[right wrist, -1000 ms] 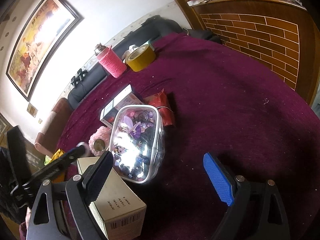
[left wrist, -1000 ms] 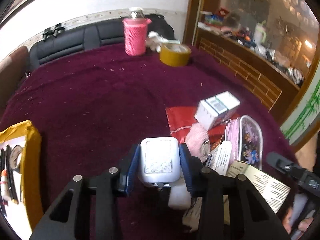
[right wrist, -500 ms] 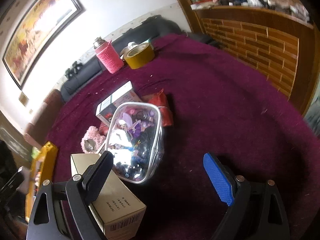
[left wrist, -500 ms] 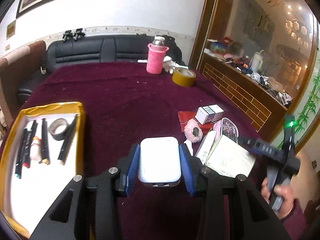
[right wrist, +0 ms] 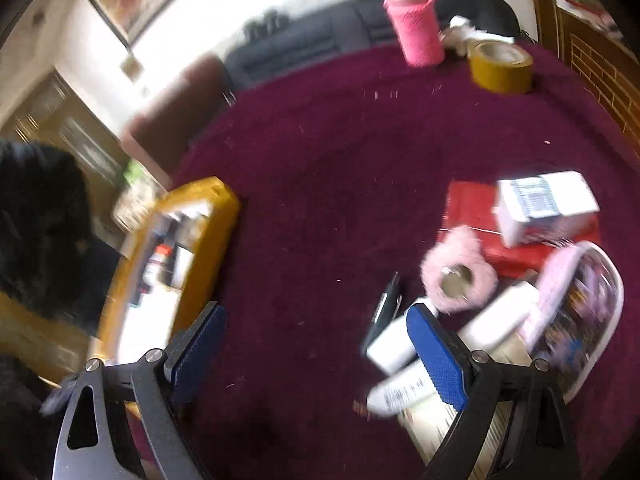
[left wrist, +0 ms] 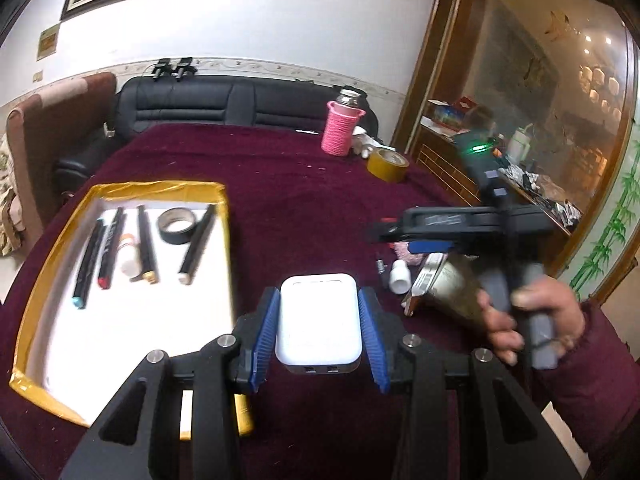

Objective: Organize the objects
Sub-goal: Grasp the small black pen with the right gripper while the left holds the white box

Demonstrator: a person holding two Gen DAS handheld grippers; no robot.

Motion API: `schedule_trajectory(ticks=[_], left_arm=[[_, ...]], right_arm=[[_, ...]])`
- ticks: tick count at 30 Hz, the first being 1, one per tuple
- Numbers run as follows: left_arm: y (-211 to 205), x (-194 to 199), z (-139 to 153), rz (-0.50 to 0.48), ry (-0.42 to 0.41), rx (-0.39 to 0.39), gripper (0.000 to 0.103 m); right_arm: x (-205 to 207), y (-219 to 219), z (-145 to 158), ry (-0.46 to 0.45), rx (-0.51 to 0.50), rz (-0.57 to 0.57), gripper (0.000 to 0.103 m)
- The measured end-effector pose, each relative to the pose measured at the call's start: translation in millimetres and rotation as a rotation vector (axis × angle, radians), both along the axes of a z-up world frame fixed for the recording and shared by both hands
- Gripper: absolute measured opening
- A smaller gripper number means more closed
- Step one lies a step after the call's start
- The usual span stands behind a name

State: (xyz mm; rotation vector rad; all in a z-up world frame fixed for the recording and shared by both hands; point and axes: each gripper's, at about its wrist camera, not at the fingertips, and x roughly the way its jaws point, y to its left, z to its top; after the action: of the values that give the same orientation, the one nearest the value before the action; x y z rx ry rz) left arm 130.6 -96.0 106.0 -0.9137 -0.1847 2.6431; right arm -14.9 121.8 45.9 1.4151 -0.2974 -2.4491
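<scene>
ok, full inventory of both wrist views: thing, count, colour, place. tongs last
tray: 1, gold rim, white floor, left on the table
markers/pens: about five, mostly black, in the tray
tape ring: 1, black, in the tray
bottle: 1, pink knitted sleeve, far edge
tape roll: 1, yellow-brown, right of the bottle
small carton: 1, white, on a red packet
fluffy ring: 1, pink, right-hand pile
clear pouch: 1, cartoon print, right-hand pile
tablecloth: 1, maroon
sofa: 1, black, behind the table
power bank: 1, white, clamped in the left tongs
right tongs: open, empty, held by a hand
</scene>
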Motion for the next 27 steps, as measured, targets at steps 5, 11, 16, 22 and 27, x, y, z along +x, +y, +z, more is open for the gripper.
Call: schedule_trajectory(ticks=[5,11,16,22,27], left_arm=[[-30,8,-2,0.042,0.015,0.013,0.039],[-51,7,-8,0.056,0.008,0.047,0.039],[-64,3,-12,0.069,0.004,0.066,0.039],[-75,2,-19,0.080,-0.008,0.085,0.039],[-81,4,-23,0.089,-0.016,0.104,0.039]], right_arm=[[-29,-16,-18,-0.091,0.077,0.016,0.058],[-46,-20,-27,-0.135,0.221,-0.057,0.057],[-38,-22,-27,-0.138,0.321,-0.088,0.056],[-27,-25,-19,-0.117,0.331,-0.096,0.055],[-35,-23,-41,-0.217,0.341,-0.117,0.055]])
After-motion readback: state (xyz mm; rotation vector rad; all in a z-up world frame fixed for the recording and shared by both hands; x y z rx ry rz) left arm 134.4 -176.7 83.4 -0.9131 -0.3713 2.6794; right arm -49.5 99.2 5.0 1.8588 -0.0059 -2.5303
